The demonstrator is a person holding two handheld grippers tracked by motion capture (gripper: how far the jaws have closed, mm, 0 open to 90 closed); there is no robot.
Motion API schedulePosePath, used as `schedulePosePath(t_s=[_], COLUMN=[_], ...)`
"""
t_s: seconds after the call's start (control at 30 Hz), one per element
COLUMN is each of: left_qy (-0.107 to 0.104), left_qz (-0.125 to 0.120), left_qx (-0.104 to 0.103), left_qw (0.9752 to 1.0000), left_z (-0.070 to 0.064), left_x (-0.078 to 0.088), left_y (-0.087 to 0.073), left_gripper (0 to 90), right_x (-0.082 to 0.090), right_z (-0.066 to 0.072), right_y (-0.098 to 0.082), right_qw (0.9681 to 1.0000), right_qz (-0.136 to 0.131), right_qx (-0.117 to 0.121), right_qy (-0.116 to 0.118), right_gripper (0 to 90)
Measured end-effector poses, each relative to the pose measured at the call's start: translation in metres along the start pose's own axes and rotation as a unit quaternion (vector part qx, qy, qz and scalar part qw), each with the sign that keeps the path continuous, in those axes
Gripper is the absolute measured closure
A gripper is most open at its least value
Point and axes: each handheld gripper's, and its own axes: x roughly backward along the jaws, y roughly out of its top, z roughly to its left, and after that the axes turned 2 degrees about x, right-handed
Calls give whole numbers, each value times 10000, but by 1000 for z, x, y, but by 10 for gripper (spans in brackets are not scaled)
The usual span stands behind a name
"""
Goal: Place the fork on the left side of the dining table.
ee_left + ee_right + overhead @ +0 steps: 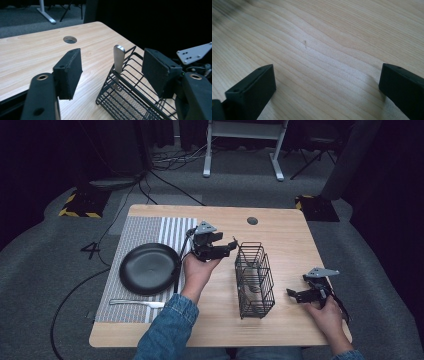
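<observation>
A grey carpeted floor [45,270] surrounds the pale wooden desk [285,227], which has a round cable hole [252,220]; black cables [165,180] trail across the carpet; a white metal table frame [242,147] stands behind; yellow-and-black striped floor plates [82,202] flank it; the surroundings are dark.

High view overhead; gripper views close, table [280,227] shared.

A plate [150,268] lies on a mat [145,230], left of the wire basket [255,280].

The utensil [118,60] standing in the wire basket [130,100] hides its lower end; the basket runs off the picture's bottom edge.
</observation>
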Motion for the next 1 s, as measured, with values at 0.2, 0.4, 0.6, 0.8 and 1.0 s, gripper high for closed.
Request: schedulePosePath(t_s=[0.2,0.4,0.6,0.8,1.0], left_qy=[-28,-48,-96,-225,-242], left_qz=[52,78,96,111,119], left_qx=[71,19,48,137,-8], left_qw=[10000,10000,9999,9996,9996], left_z=[1,-3,-5,-4,-10], left_x=[-14,-19,-19,-17,-14], left_y=[-1,-1,0,-1,1], left_gripper=[463,665,774,791,826], right_x=[0,0,0,0,0], right_z=[0,0,0,0,0], right_y=[0,0,0,0,0], right_qw=[10000,10000,10000,10000,10000], right_qz=[1,1,1,1,0], right_qx=[-1,-2,1,0,2], right_qy=[4,7,7,8,8], right_gripper=[9,9,9,10,10])
